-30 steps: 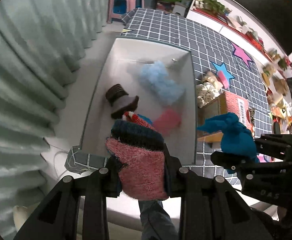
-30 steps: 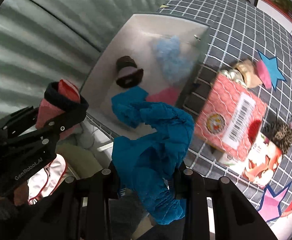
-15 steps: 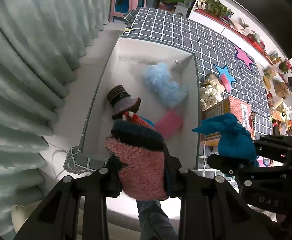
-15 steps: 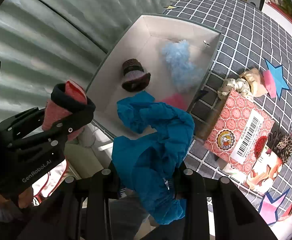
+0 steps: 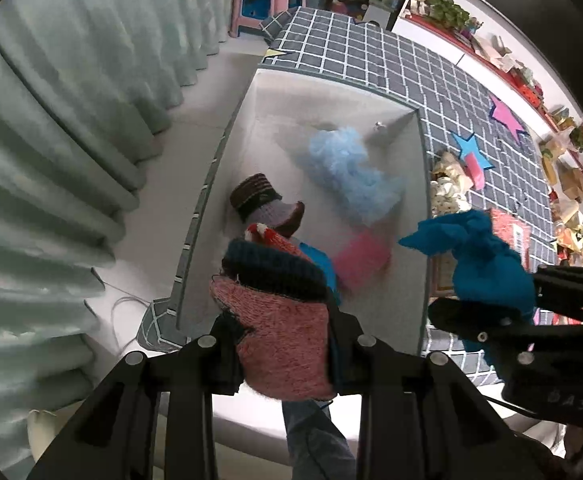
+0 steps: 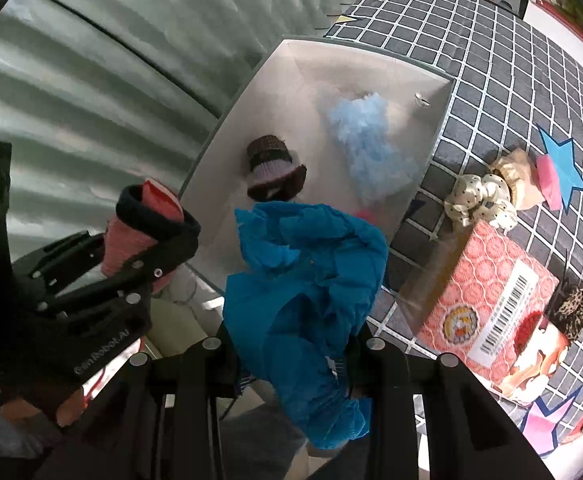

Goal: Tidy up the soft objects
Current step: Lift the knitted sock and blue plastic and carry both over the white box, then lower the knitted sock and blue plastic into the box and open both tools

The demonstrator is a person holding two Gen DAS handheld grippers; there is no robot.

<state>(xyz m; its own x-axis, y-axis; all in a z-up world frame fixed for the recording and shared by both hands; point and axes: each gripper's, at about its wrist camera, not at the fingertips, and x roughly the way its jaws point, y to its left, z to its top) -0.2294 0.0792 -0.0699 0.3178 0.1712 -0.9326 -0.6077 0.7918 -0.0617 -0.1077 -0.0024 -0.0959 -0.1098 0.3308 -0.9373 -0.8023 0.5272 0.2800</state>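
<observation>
- Where the gridded desk [image 5: 375,64] meets the curtain [image 5: 51,120] at nine o'clock, a white bin [image 5: 421,216] sits on the desk's edge.
- Inside the bin lie a fluffy light-blue piece [image 5: 347,176] toward twelve o'clock, a brown striped knit hat [image 5: 263,204] at its ten o'clock side, and a pink item [image 5: 361,256] nearer six o'clock.
- At three o'clock of the bin stands a red patterned box [image 6: 487,300], with pale scrunchies [image 6: 479,200] just beyond it.
- Above the bin's near end, the left tool [image 5: 283,344] is clamped on a pink knit sock [image 5: 283,340] with a dark cuff.
- Beside it, the right tool [image 6: 291,348] grips a crumpled teal cloth [image 6: 303,280].
</observation>
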